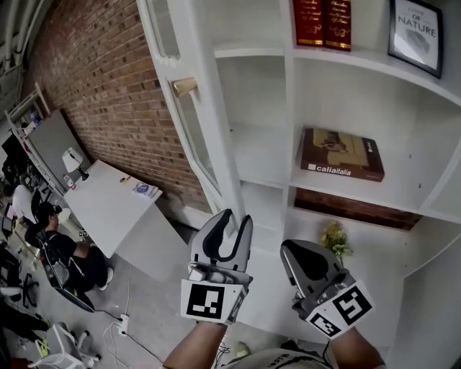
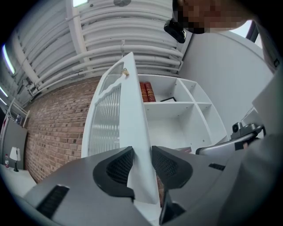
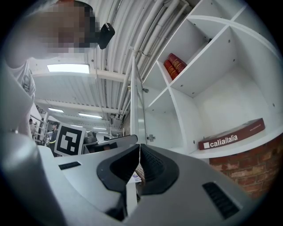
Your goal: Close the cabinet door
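The white cabinet [image 1: 374,68] stands with its glass-paned door [image 1: 205,108] swung out towards me; a wooden knob [image 1: 185,87] sits high on the door. My left gripper [image 1: 236,218] is open, one finger on each side of the door's free edge low down. In the left gripper view the door [image 2: 128,110] runs up between the jaws of the left gripper [image 2: 142,154], which do not press on it. My right gripper [image 1: 288,249] hangs just right of the door, shut on nothing. In its own view the right gripper [image 3: 139,152] has tips that meet, with the door's edge [image 3: 135,97] beyond.
Inside the cabinet are red books [image 1: 322,21], a framed print [image 1: 416,32], a flat brown book [image 1: 341,153] and a small plant [image 1: 333,238]. A brick wall [image 1: 108,86] runs left of the door. Below it are a white desk [image 1: 108,205] and a seated person [image 1: 57,245].
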### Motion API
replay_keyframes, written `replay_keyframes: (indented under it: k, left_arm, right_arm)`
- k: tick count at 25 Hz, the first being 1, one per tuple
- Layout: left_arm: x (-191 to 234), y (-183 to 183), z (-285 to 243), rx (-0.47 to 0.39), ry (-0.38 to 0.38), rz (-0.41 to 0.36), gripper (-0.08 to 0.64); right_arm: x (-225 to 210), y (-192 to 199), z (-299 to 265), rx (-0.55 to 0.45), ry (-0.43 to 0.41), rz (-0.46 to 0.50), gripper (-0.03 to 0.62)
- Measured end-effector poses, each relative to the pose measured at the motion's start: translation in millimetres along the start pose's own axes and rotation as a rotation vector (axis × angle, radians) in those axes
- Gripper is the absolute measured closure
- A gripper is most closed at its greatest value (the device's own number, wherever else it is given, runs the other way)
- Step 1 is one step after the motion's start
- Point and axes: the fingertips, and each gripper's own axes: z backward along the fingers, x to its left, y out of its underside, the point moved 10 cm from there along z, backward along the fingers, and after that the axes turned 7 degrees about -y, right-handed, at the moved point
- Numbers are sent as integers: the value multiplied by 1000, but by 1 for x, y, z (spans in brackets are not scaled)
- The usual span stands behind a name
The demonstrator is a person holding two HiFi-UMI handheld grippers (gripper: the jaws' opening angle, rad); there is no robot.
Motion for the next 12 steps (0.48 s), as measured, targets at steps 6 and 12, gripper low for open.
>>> replay_keyframes:
  k: [6,12]
  left_arm:
    - [-22,6,-25,2,-55,-1,413]
    - [-35,14,-45,0,-81,-14,414]
  right_arm:
    - [-30,-5,8,4,-29,13,574]
    - [-59,-2,15,7,-50,4,574]
